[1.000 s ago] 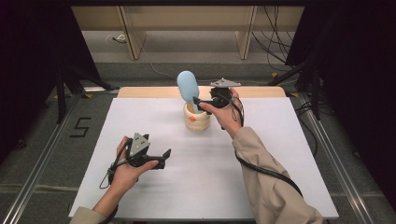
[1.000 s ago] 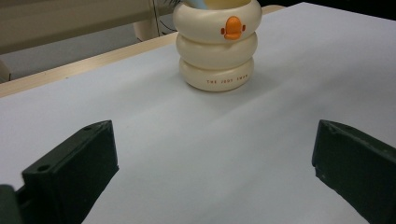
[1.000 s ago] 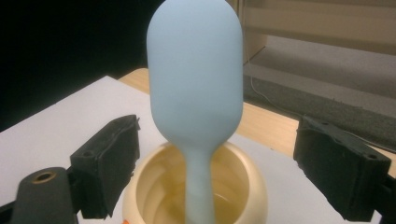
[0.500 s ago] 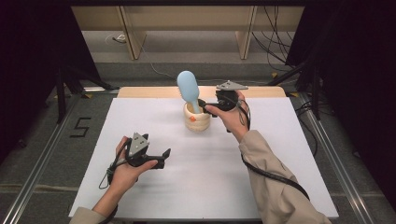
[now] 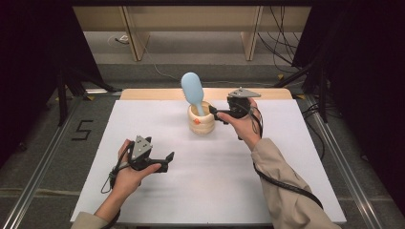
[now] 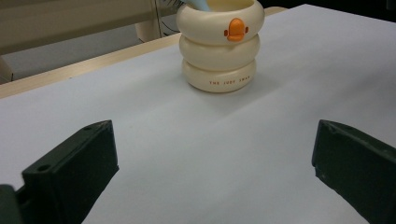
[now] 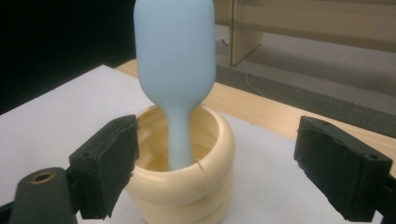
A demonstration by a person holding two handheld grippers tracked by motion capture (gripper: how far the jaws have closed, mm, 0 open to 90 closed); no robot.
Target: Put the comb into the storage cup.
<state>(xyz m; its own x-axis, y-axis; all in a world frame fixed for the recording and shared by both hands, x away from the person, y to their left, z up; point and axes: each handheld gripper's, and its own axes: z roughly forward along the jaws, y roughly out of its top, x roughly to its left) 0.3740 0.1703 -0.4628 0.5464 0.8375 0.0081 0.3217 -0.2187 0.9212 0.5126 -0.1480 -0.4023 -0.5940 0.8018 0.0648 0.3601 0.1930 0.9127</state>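
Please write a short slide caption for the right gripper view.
Open right gripper faces a cream holder with a blue brush standing inside.

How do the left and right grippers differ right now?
The left gripper sits low over the white table, well short of the cream holder; the right gripper is raised beside the holder's rim. The left faces bare table, the right faces the blue brush standing in the holder. Both are open and hold nothing.

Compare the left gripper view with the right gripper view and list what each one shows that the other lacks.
Left gripper view: the orange duck bill and small lettering on the cream holder, seen across open table.
Right gripper view: the holder's hollow inside, the whole pale blue brush standing in it, and the wooden table edge.
Both: the holder, the white tabletop, open black jaws.
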